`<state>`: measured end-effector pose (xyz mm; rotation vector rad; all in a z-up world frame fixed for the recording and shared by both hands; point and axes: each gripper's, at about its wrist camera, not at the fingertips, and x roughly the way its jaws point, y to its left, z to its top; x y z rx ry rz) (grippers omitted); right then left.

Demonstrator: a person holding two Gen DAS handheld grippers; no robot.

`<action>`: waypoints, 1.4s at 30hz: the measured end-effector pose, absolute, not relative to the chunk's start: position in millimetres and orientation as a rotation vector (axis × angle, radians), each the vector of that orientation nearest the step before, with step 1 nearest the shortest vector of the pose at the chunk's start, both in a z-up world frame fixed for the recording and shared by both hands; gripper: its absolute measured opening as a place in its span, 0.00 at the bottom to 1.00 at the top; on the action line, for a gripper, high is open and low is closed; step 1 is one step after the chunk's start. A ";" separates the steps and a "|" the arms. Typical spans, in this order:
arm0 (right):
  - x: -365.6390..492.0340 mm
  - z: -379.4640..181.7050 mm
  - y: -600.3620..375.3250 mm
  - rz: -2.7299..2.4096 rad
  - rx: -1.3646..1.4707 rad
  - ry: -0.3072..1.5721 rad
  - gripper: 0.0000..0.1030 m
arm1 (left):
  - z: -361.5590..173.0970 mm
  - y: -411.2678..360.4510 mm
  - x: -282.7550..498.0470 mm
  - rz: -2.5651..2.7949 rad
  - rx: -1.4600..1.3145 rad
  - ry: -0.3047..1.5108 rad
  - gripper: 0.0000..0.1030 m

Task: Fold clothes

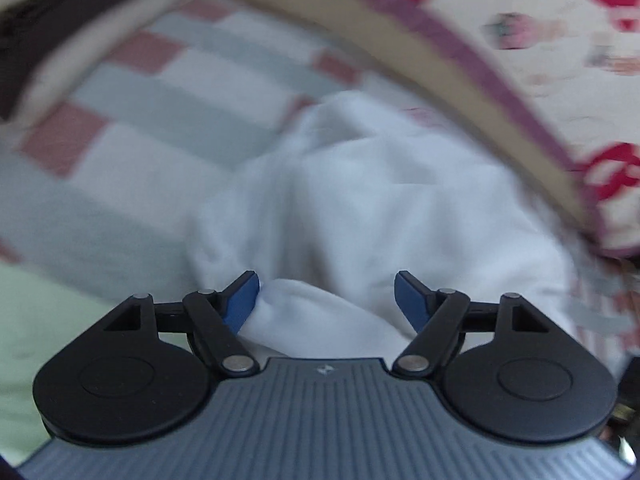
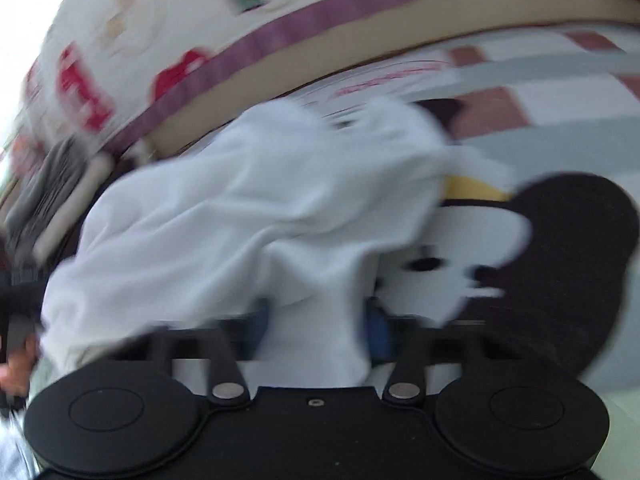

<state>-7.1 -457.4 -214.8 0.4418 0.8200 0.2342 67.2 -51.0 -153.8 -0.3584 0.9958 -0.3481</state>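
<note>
Both views motion-blurred. Left claw [image 1: 326, 300] spread wide, white garment [image 1: 360, 200] bunched between, touching one blue pad only. Right claw [image 2: 318, 328] clamped on white garment [image 2: 248, 216], pads mostly hidden by cloth. Lying on checked bedsheet [image 1: 168, 96], near patterned quilt [image 1: 540, 40] edge

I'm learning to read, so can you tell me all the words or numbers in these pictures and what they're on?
No word or number can be read here.
Bed sheet: thin red lines that may be writing, too blurred to read.
Left gripper: a tiny pale mark on its grey body, a sign rather than letters, too small to make out.
White garment: a cartoon face print, with no letters showing.
</note>
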 end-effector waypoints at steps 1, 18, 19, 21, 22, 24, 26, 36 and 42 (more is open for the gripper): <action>-6.6 -210.6 -453.3 0.235 0.395 0.808 0.04 | -153.4 -55.7 64.6 -0.373 -0.326 0.977 0.40; 54.9 -67.5 -589.7 -0.306 0.113 0.567 0.40 | -94.8 -46.1 63.4 -0.170 -0.220 0.777 0.26; 48.5 -77.2 -585.5 -0.288 0.131 0.583 0.40 | -100.0 -48.7 63.1 -0.179 -0.211 0.795 0.31; 39.6 -97.4 -576.0 -0.234 0.148 0.629 0.40 | -110.5 -54.0 62.6 -0.196 -0.192 0.832 0.40; 36.5 -107.4 -571.3 -0.205 0.161 0.655 0.40 | -115.7 -56.6 62.4 -0.204 -0.183 0.850 0.41; 27.2 -125.6 -564.8 -0.141 0.216 0.708 0.40 | -126.2 -61.9 61.9 -0.221 -0.165 0.887 0.47; 15.9 -138.5 -555.4 -0.069 0.254 0.749 0.40 | -135.8 -65.9 61.4 -0.231 -0.150 0.920 0.49; -15.9 -150.2 -445.5 0.360 -0.127 0.831 0.45 | -155.1 -37.5 57.8 0.022 -0.279 1.067 0.52; 15.7 -175.5 -419.5 0.230 -0.198 0.847 0.51 | -153.4 -50.9 67.3 -0.039 -0.183 1.095 0.66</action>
